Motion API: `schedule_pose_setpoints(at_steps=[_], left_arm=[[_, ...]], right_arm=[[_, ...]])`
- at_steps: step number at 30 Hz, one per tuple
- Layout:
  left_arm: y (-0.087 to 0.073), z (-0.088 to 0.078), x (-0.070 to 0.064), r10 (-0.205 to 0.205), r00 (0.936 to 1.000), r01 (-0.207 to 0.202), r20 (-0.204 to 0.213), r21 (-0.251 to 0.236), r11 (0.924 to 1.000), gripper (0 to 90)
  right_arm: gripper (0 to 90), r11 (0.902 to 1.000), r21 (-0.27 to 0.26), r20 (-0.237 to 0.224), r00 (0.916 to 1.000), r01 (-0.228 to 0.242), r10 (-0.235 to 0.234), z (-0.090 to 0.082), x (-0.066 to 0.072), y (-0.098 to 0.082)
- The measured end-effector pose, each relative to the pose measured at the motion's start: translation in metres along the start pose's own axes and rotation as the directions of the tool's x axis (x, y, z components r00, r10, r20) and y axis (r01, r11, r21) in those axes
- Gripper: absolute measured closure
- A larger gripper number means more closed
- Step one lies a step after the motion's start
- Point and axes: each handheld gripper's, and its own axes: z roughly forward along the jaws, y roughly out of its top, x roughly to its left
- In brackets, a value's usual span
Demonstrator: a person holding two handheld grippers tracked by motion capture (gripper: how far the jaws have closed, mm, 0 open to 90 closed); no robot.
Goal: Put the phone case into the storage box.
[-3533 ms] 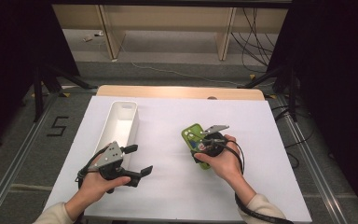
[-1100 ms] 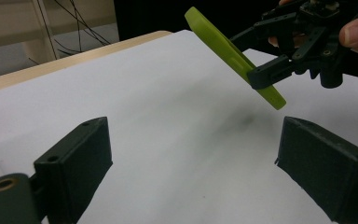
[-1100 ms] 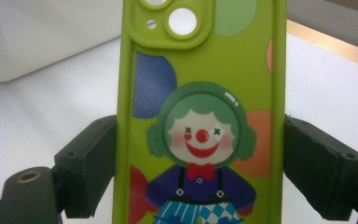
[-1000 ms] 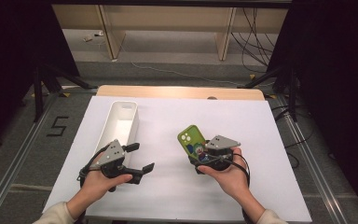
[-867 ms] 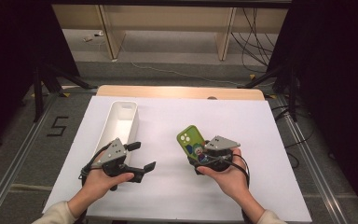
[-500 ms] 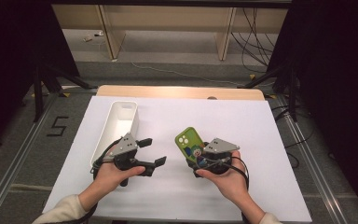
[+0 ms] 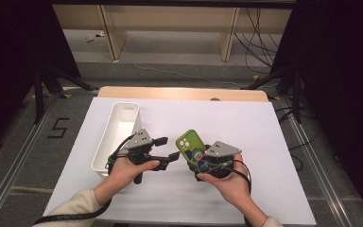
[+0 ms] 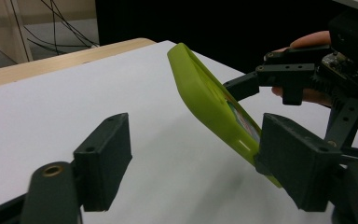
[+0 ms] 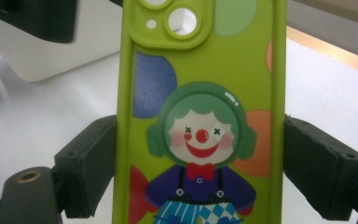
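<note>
Lime-green silicone catches the eye first: a phone case (image 7: pixel 192 146) printed with a clown is held up off the table, tilted, clamped by its long edges between the jaws of the right gripper (image 7: pixel 202 160), whose pads press on both sides in the right gripper view (image 9: pixel 200 140). The right hand (image 7: pixel 229 177) cradles that gripper from below, near the front middle of the table, palm up and wrist bent slightly inward. The left hand (image 7: pixel 130 169) holds the left gripper (image 7: pixel 167 148) level and pointing toward the case; its jaws stand apart with nothing pressed between them, and in the left gripper view the case (image 8: pixel 212 105) stands just off the right-hand jaw, with white table showing between the two pads. Against the picture of a second ago, the left gripper has come across from beside the white bin toward the case, and its jaws have just been closing, though nothing lies between them; the right hand has hardly stirred, and the case sits in the same grip. A white rectangular bin (image 7: pixel 118 132) stands lengthwise on the left part of the white-covered table (image 7: pixel 264 142), which has a wooden edge at the far side. Beyond lie a grey floor, loose cables, pale wooden frames and dark curtains at both sides.
</note>
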Motion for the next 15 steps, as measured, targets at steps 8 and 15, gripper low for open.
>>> schedule_pose_setpoints(at_steps=[8, 15], left_arm=[[0.002, 0.011, -0.004, -0.022, 0.9996, 0.022, 0.017, -0.002, 0.9997, 37.6], [0.003, 0.017, -0.007, -0.058, 0.9978, 0.058, 0.033, -0.011, 0.9982, 48.3]], right_arm=[[16.6, 1.0000, -0.003, -0.003, 1.0000, 0.005, -0.005, 0.000, 0.002, 0.000], [16.6, 0.9999, -0.009, 0.001, 1.0000, 0.006, -0.006, 0.000, 0.002, 0.001]])
